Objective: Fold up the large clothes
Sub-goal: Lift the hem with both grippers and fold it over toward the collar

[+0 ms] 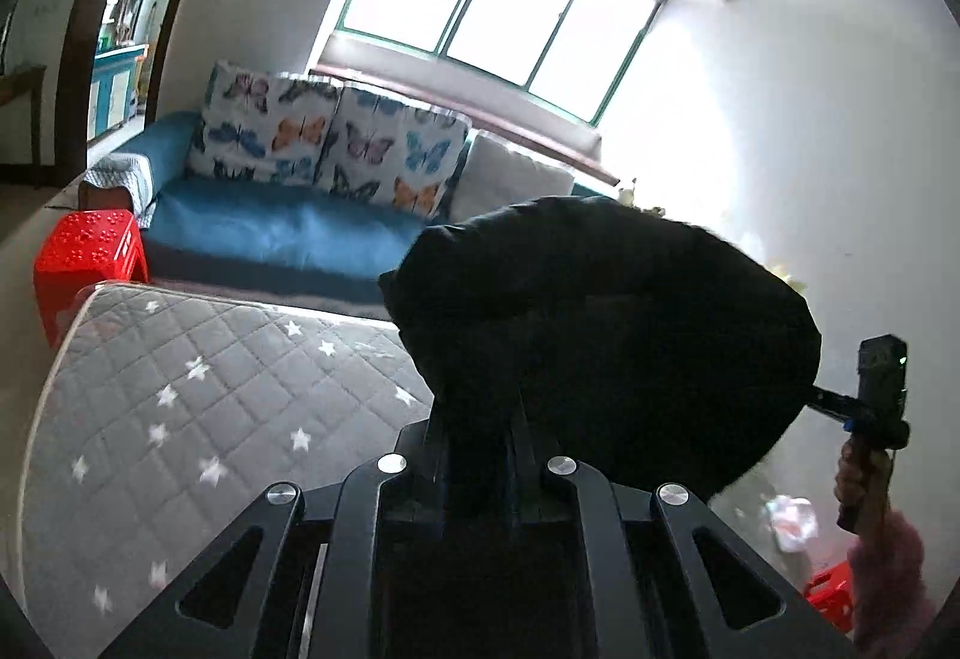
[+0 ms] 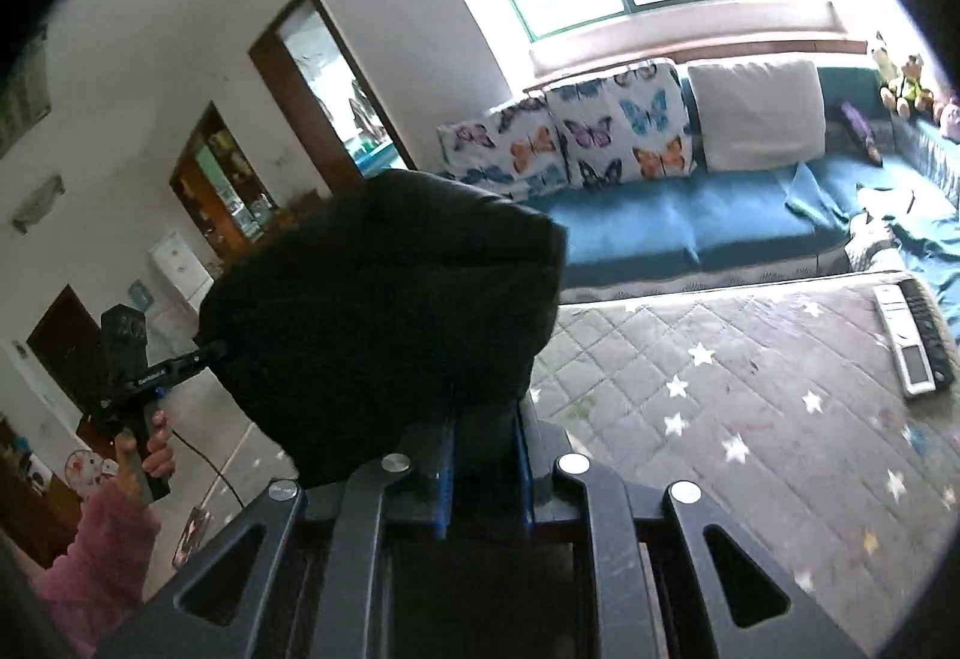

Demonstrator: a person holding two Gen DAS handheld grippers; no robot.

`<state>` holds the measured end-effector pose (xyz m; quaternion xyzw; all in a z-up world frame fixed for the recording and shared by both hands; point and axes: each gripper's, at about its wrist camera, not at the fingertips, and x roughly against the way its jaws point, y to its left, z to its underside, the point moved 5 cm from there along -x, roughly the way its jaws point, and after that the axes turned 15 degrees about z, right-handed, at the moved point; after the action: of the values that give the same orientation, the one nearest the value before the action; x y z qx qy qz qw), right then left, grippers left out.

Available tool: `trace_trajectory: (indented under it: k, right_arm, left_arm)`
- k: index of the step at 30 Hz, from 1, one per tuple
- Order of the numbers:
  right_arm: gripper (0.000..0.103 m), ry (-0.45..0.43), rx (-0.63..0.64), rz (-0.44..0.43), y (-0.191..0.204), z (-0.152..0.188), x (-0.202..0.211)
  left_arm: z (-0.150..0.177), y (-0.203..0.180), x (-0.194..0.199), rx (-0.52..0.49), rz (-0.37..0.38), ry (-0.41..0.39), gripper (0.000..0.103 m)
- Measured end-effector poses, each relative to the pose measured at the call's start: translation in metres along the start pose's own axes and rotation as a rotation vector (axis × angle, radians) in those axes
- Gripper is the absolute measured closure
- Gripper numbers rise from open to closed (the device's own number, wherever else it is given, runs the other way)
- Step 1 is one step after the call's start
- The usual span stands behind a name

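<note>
Up goes the black garment [image 1: 606, 341], bunched in the air above the grey star-quilted mattress [image 1: 180, 389], one edge pinched in the left gripper [image 1: 477, 419], another clamped in the right gripper [image 2: 483, 419]. Behind sits the blue sofa [image 2: 690, 227] with butterfly cushions [image 2: 618, 125]; a remote [image 2: 909, 341] lies on the mattress.

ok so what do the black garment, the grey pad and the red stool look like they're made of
Black garment: soft, matte, puffy fabric, probably padded; it bulges where held up.
Grey pad: quilted textile, diamond stitching with white stars.
Red stool: moulded plastic, slightly glossy, with a raised dot pattern on top.
</note>
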<state>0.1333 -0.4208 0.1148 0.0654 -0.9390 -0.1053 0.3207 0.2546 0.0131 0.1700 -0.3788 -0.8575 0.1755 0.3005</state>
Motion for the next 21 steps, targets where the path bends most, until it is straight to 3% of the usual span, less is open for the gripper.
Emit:
trace_trajectory:
  k: [4,9,15,18,21]
  right_arm:
    - [0.084,-0.032,0.004,-0.022,0.005,0.035,0.040]
    - [0.084,-0.036,0.005,-0.052,0.014,0.090,0.064]
    - [0.083,-0.037,-0.017,-0.099,0.010,0.161,0.072]
    - [0.082,-0.018,-0.029,-0.100,0.003,0.198,0.062]
    - [0.081,-0.020,-0.069,-0.105,-0.003,0.226,0.049]
  left_arm:
    - [0.046,-0.023,0.068,-0.014,0.033,-0.041,0.089]
    - [0.130,-0.047,0.128,-0.017,0.045,-0.047,0.089]
    - [0.228,-0.056,0.163,0.020,0.043,-0.038,0.089]
    - [0.263,-0.051,0.161,0.019,0.008,-0.028,0.089]
    - [0.306,-0.036,0.156,0.081,-0.011,-0.007,0.089]
